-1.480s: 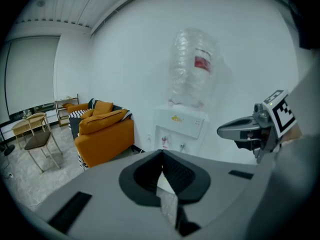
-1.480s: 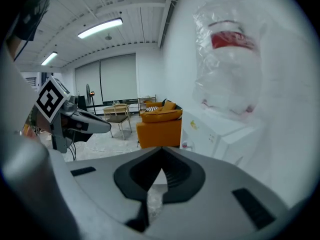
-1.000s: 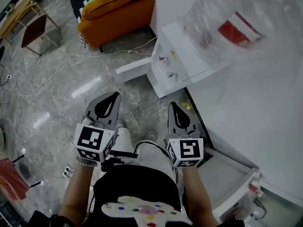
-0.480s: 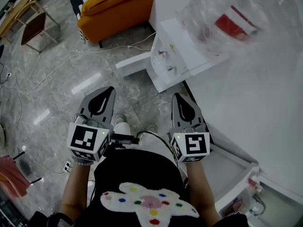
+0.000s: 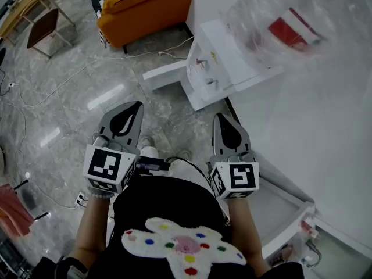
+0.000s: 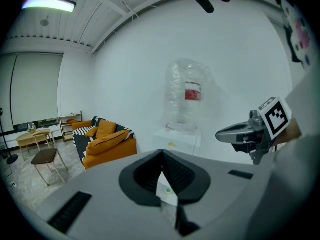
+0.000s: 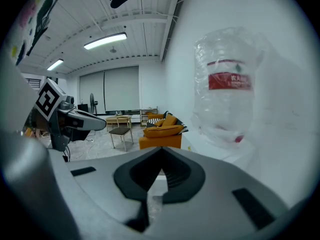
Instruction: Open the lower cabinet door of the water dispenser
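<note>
While the left gripper (image 5: 131, 110) and the right gripper (image 5: 221, 120) had their jaws shut on nothing, the water dispenser (image 5: 224, 68) stood ahead. Its lower door (image 5: 164, 76), maybe the white flap sticking out, looked light but stiff; grab its edge.

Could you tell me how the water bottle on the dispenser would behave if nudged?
The water bottle looks see-through and crinkled, so probably near-empty and light. Perched tall on the dispenser, it might wobble or tip. Its thin walls would likely flex.
</note>
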The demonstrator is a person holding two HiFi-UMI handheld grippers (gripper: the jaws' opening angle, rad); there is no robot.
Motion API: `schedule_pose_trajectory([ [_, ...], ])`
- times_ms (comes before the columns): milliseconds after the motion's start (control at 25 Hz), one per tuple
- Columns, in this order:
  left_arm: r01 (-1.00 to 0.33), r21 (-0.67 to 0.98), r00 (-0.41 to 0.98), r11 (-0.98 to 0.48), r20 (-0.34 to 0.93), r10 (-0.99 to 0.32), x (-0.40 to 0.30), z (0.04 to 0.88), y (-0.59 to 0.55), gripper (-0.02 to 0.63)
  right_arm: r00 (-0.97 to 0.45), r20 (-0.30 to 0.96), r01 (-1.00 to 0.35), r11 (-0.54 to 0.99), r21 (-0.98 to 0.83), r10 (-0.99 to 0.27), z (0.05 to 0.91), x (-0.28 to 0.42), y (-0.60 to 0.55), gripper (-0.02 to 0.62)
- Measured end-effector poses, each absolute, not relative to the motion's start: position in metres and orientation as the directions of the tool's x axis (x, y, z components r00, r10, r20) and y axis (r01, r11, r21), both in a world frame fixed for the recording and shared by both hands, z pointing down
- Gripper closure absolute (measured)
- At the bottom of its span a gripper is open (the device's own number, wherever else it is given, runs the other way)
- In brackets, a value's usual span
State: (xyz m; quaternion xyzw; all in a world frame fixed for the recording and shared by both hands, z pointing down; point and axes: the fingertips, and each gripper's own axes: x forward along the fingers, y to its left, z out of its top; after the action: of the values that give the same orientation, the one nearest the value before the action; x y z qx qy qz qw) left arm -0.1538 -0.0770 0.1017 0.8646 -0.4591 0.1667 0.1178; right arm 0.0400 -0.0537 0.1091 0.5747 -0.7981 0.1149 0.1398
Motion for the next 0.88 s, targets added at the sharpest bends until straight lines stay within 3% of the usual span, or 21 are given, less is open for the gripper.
schedule_pose_trajectory([
  [880,-0.805,0.037,0.555,-0.592,0.398,-0.730,-0.140,0.104,-0.076,0.594,-0.336,0.359,-0.935,0.355,-0.015,-0.871,0.108,0.024,-0.050,0.591],
])
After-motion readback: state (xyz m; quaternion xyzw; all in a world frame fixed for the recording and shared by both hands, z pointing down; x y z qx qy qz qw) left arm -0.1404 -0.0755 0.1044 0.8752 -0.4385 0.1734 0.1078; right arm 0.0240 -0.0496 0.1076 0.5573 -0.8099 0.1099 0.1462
